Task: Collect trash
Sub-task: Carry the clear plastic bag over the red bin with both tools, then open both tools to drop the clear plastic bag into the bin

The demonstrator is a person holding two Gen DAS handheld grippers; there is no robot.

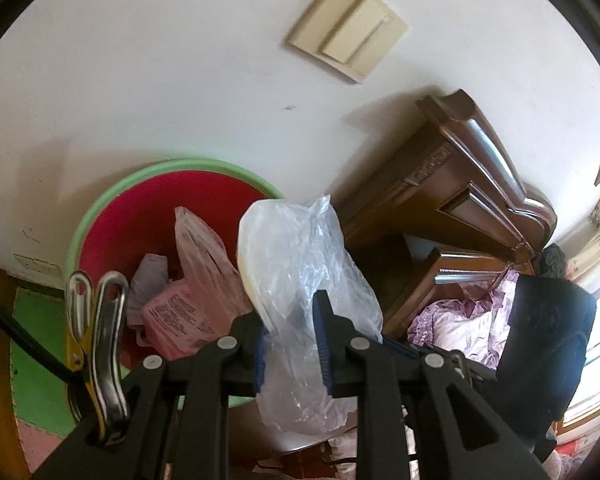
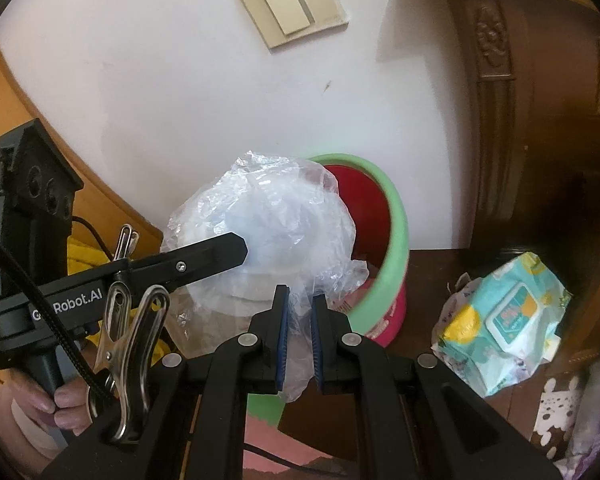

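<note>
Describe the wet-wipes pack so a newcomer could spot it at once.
Start at the carved dark wooden furniture against the white wall, then look down to the dark floor beside the red bin with the pale green rim. There lies a soft teal and yellow wet-wipes pack in a clear bag, the only printed, brightly patterned packet there.
</note>
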